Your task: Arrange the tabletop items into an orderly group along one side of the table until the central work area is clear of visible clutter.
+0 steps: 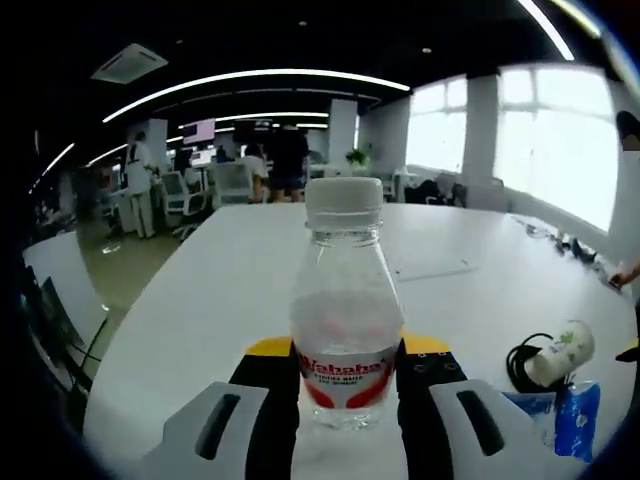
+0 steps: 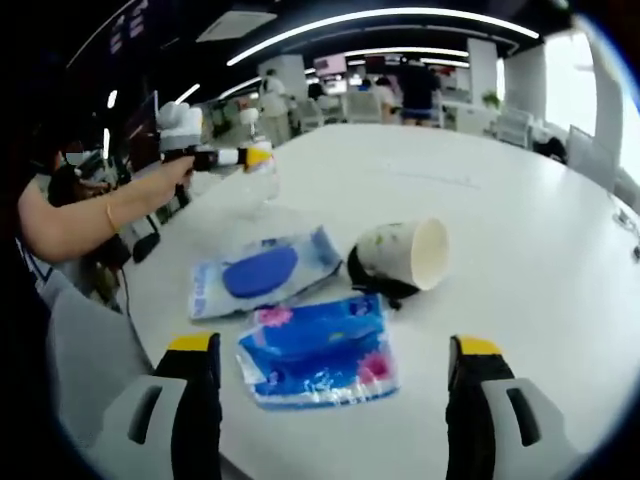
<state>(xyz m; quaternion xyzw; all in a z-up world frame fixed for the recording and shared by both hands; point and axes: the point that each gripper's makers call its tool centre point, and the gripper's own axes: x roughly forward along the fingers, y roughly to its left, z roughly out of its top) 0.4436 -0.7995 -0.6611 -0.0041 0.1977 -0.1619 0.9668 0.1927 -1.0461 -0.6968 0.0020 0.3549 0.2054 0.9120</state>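
Observation:
A clear water bottle [image 1: 345,310] with a white cap and a red label stands upright between my left gripper's [image 1: 348,372] jaws, which are shut on it. In the right gripper view that bottle [image 2: 262,168] and the left gripper [image 2: 240,157] appear far off near the table's left edge, held by a person's hand. My right gripper [image 2: 335,346] is open, hovering over a blue and pink packet [image 2: 318,352]. Beyond it lie a pale packet with a blue oval [image 2: 262,275] and a paper cup [image 2: 405,255] on its side, resting on a black cable [image 2: 372,282].
The white table [image 1: 200,300] stretches far ahead. The cup [image 1: 560,352], cable [image 1: 518,362] and a blue packet [image 1: 577,418] lie right of the bottle. A flat sheet [image 1: 432,268] lies mid-table, small items [image 1: 575,247] at its right edge. People and chairs stand beyond.

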